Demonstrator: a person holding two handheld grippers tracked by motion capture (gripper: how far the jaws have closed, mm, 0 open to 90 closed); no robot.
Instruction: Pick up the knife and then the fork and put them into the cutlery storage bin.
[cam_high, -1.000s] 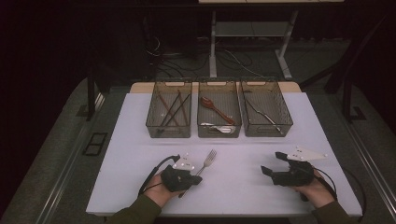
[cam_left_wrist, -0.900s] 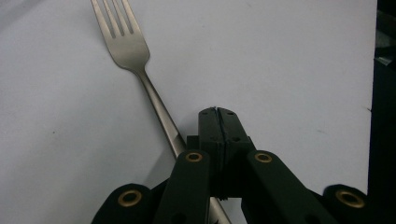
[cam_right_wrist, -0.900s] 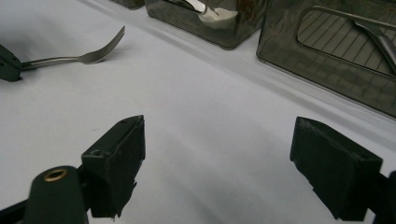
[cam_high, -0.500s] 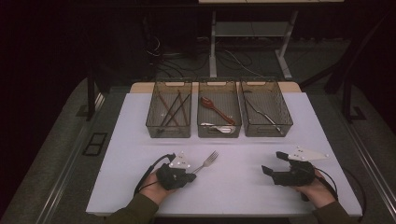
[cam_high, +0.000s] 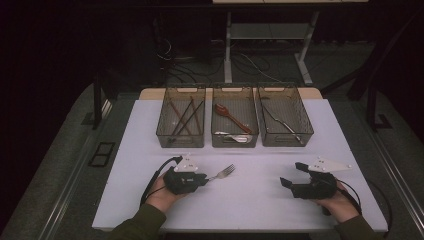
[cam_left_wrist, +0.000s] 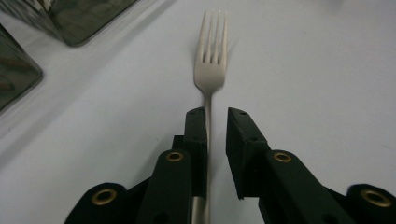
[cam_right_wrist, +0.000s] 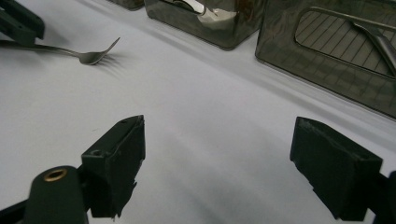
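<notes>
A: Fork (cam_left_wrist: 211, 74) is being seen flat on the white table (cam_high: 260, 200), just ahead of the left gripper (cam_left_wrist: 215, 116), with its prongs pointing toward the three baskets. In the left gripper view its handle is running back between the two black jaws.

B: Is it being held?

A: Hardly. The jaws have just been opening; the handle is lying against one pad, while a plain gap is being left at the other. So it is being judged as a release or a re-grip, not a firm hold.

B: And the other side?

A: The right gripper (cam_high: 292, 176) is being kept well apart from the fork, jaws spread wide with nothing between them.

B: What is being worked toward?

A: Sorting, by the look of it. Chopsticks are being kept in the left basket (cam_high: 181, 120), spoons in the middle basket (cam_high: 234, 122), and something metal, too dim to name, in the right basket (cam_high: 284, 120).

B: So the next move?

A: The handle is being left loose, so a squarer, tighter close on it is being called for before any lift, then a carry across to whichever basket is meant for forks.
</notes>
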